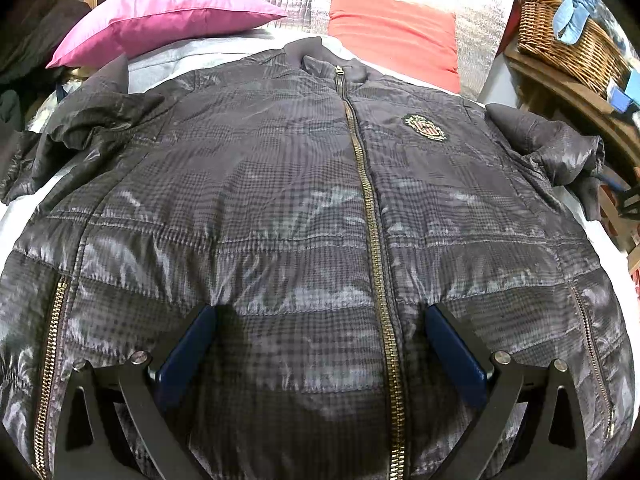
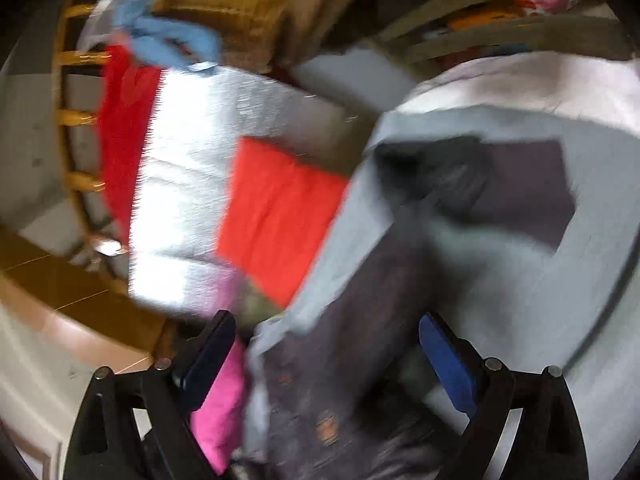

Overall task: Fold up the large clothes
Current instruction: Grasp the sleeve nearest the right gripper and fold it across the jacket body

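A dark checked quilted jacket [image 1: 280, 184] lies flat on a white bed, front up, zipped with a brass zipper [image 1: 366, 200] and a crest badge [image 1: 425, 127] on the chest. Its sleeves are bunched at the left [image 1: 80, 136] and right [image 1: 552, 144]. My left gripper [image 1: 322, 312] is open, just above the jacket's lower front, holding nothing. The right wrist view is heavily blurred and tilted. My right gripper [image 2: 326, 328] is open over the jacket [image 2: 360, 320] near its collar end, holding nothing.
A pink pillow [image 1: 160, 16] and an orange-red cushion [image 1: 396, 32] lie at the head of the bed. A wicker basket [image 1: 568, 40] with blue cloth sits on wooden furniture at the right. The white bedsheet [image 2: 540, 300] shows beside the jacket.
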Demonstrator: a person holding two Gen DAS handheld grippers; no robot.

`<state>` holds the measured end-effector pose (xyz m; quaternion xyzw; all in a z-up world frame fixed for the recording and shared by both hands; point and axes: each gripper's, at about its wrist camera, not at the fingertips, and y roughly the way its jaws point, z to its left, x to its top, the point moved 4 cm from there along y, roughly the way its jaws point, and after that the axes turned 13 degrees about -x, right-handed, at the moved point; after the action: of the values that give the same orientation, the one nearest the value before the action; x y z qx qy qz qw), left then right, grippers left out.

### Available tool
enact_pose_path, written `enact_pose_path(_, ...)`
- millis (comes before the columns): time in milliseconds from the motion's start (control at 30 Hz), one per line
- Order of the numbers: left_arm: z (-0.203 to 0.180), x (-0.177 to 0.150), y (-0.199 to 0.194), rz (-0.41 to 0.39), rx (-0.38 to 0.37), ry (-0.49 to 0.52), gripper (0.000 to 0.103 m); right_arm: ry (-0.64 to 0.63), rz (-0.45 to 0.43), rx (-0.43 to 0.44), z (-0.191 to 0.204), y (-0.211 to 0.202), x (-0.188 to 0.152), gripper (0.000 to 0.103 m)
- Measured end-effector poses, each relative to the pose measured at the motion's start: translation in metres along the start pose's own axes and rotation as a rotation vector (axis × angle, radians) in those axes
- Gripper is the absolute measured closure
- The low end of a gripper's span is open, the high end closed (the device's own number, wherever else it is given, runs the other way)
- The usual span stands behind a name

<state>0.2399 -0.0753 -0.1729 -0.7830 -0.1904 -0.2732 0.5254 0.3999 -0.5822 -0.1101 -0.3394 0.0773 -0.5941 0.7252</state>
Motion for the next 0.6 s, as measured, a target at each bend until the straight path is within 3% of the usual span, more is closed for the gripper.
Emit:
enact_pose_path(100,-0.002,0.000,0.000,0.000,-0.001,-0.001,0.000,0.010,0.070,-0.035,-0.008,0.034,0.019,0.009)
enact_pose_path(200,-0.001,0.001,0.000,0.000,-0.005,-0.003,0.000,-0.001,0.047,-0.101,-0.008,0.052,0.038,0.012)
enact_pose_path(233,0.000,0.001,0.000,-0.001,-0.007,-0.004,0.000,-0.014,0.052,-0.137,-0.008,0.062,0.044,0.029)
enact_pose_path(267,0.001,0.001,0.000,-0.001,-0.008,-0.005,0.000,-0.031,0.058,-0.177,-0.008,0.069,0.044,0.067)
enact_pose_path(300,0.001,0.000,0.000,-0.002,-0.009,-0.006,0.000,-0.064,0.063,-0.228,-0.007,0.075,0.046,0.083)
enact_pose_path(367,0.002,0.000,0.000,-0.005,-0.012,-0.007,0.000,-0.149,0.024,-0.314,0.000,0.072,0.052,0.090)
enact_pose_path(467,0.002,0.000,0.000,-0.008,-0.015,-0.009,0.000,-0.391,-0.122,-0.388,0.055,0.051,0.050,0.093)
enact_pose_path(500,0.002,0.000,0.000,-0.008,-0.014,-0.009,0.000,-0.494,-0.176,-0.392,0.083,0.043,0.040,0.093)
enact_pose_path(600,0.002,0.000,-0.001,-0.008,-0.016,-0.011,0.000,-0.752,-0.261,-0.298,0.163,0.021,-0.018,0.093)
